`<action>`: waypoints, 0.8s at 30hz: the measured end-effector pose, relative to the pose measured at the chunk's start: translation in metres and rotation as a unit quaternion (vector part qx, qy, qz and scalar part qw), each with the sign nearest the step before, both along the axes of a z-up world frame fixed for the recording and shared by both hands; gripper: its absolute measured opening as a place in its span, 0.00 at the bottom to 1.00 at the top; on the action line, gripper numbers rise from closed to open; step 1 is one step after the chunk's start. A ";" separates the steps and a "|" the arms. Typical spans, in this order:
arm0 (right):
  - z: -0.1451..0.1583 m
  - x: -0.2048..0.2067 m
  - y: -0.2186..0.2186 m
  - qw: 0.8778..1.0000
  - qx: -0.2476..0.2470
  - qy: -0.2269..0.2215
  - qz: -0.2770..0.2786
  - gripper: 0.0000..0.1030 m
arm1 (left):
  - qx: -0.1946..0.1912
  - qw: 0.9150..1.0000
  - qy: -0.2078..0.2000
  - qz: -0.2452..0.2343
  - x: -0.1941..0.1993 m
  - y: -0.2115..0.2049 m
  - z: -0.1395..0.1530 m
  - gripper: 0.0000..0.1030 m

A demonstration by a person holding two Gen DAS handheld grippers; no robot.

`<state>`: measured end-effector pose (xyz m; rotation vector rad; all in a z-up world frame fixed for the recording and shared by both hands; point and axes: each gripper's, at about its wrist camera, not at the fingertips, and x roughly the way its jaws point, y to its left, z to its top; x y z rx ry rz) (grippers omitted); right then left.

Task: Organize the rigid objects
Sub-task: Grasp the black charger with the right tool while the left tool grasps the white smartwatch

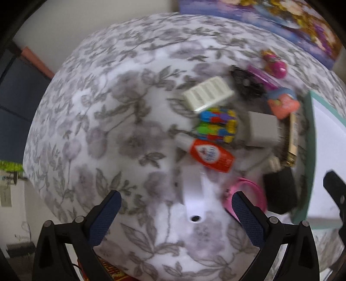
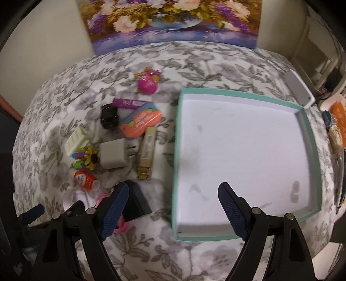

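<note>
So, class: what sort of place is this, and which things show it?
Probably a room in a home. A table under a floral tablecloth has a flower painting propped behind it, with small household items beside a teal-rimmed box, such as a charger plug.

The left gripper (image 1: 176, 218) hangs wide apart above a white object (image 1: 193, 195) near the orange bottle (image 1: 210, 155).

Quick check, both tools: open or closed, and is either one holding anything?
Left tool: open, holding nothing, above the floral cloth by the clutter.
Right tool: open, holding nothing, at the near edge of the teal box.
</note>
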<state>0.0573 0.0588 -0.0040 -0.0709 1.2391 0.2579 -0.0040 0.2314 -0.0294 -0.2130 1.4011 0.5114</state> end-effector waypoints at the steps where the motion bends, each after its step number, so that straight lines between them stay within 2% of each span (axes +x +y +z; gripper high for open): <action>1: -0.001 -0.001 0.003 1.000 0.003 -0.001 0.007 0.83 | -0.009 1.000 0.001 0.009 -0.001 0.005 -0.002 1.00; 4: -0.006 -0.007 0.014 0.999 0.012 -0.002 0.030 0.81 | -0.026 0.999 0.005 0.026 -0.002 0.016 -0.010 0.96; 6: -0.008 -0.010 0.018 0.999 0.014 -0.004 0.039 0.70 | -0.033 0.999 0.007 0.032 -0.002 0.021 -0.015 0.95; 14: -0.025 -0.016 0.034 0.997 0.006 0.012 0.073 0.46 | -0.049 0.998 0.000 0.048 -0.001 0.047 -0.022 0.88; 17: -0.026 -0.018 0.037 0.997 0.008 0.009 0.080 0.45 | -0.053 0.998 0.006 0.045 0.002 0.052 -0.032 0.85; 19: -0.027 -0.018 0.039 0.996 0.005 0.005 0.084 0.44 | -0.054 0.997 0.013 0.043 0.004 0.053 -0.038 0.77; 24: -0.023 -0.022 0.045 0.995 0.004 0.005 0.098 0.41 | -0.073 0.996 0.019 0.044 0.007 0.054 -0.052 0.71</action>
